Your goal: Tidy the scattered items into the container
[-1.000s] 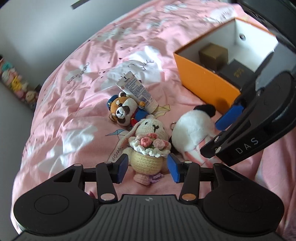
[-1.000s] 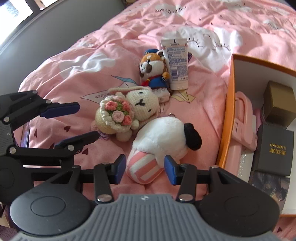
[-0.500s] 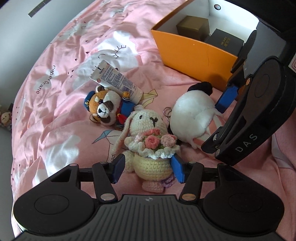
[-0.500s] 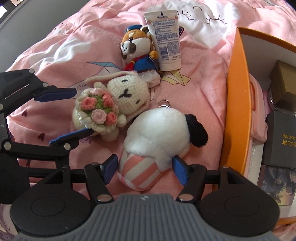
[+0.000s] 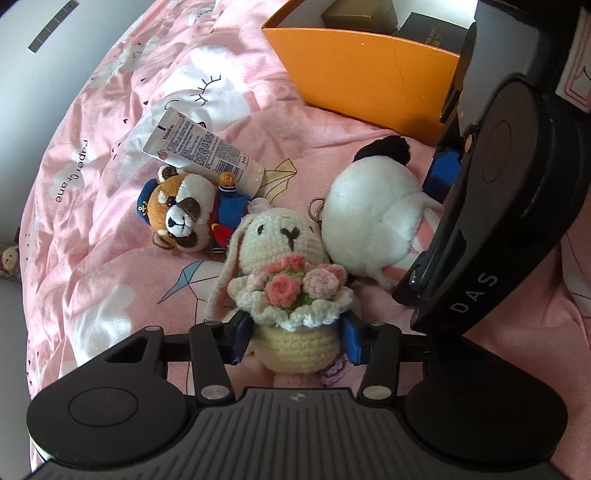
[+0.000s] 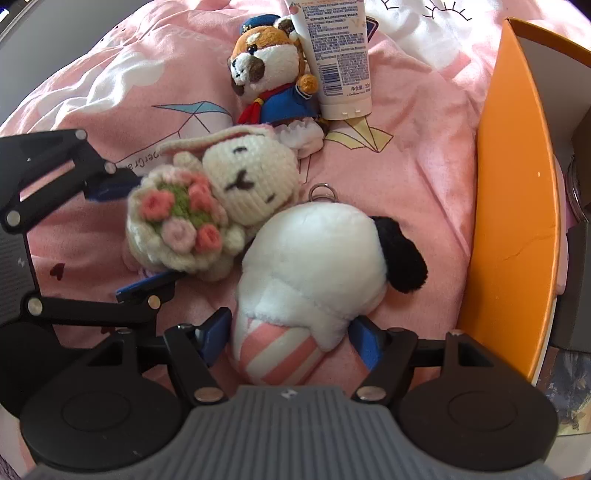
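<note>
On the pink bedspread, a crochet bunny [image 5: 291, 240] holding a bouquet lies with its body between the pads of my left gripper [image 5: 295, 338]. The jaws are closing and both pads touch its sides. Beside it lies a white plush dog [image 6: 314, 251] with a black ear and pink-striped legs. My right gripper [image 6: 291, 339] straddles the striped end, its jaws wide apart and still easing outward. A sailor-dog plush [image 5: 184, 214] and a lotion tube [image 5: 199, 151] lie further back. The orange box [image 5: 365, 77] stands at the right.
Inside the orange box [image 6: 513, 206] are dark and gold gift boxes [image 5: 428, 29] and a pink item. The right gripper's black body [image 5: 491, 206] crowds the right side of the left wrist view. A grey wall borders the bed on the left.
Both grippers came down closer onto their toys. The left jaws spread, then narrowed onto the bunny. The right jaws widened around the plush dog's striped end.
</note>
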Motion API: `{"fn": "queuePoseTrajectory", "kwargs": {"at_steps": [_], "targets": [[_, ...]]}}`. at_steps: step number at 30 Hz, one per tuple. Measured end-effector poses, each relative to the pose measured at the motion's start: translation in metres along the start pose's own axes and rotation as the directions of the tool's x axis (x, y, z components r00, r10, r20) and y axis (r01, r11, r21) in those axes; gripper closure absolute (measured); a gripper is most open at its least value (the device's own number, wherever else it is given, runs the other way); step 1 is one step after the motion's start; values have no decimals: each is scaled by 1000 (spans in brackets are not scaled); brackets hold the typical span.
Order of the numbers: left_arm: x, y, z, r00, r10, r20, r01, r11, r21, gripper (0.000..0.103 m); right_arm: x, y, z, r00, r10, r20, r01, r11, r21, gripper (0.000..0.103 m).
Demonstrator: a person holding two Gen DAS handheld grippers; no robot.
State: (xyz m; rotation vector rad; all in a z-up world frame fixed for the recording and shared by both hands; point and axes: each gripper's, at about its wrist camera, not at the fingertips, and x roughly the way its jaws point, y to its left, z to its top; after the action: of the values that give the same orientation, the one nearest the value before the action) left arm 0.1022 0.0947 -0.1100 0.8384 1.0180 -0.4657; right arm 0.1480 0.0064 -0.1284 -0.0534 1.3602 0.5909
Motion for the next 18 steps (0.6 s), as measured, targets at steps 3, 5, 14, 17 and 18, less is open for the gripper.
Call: {"fn": "queuePoseTrajectory", "kwargs": {"at_steps": [3,5,14,17,18], "targets": [[-3,-1,-1,1000,18,3,-18,999,-36,51,-2,0,-1,1000,5,10,-5,1000,-4,35],[-8,-2,-2,999,31,8,-31,997,-64,52,-4,0,-2,1000,9,19,-9,1000,-6,36],[-40,7,-5,996,84,42,-70,962,-264,52,-32,2,-14,991,14,130,-8,999,-45,40],[-56,11,-9,991,106,84,-69,930,-360,52,-48,5,-20,981,5,194,10,997,-74,40],[-62,12,-10,988,119,103,-70,919,-389,52,-54,5,-22,976,7,216,11,997,-81,40]]}}
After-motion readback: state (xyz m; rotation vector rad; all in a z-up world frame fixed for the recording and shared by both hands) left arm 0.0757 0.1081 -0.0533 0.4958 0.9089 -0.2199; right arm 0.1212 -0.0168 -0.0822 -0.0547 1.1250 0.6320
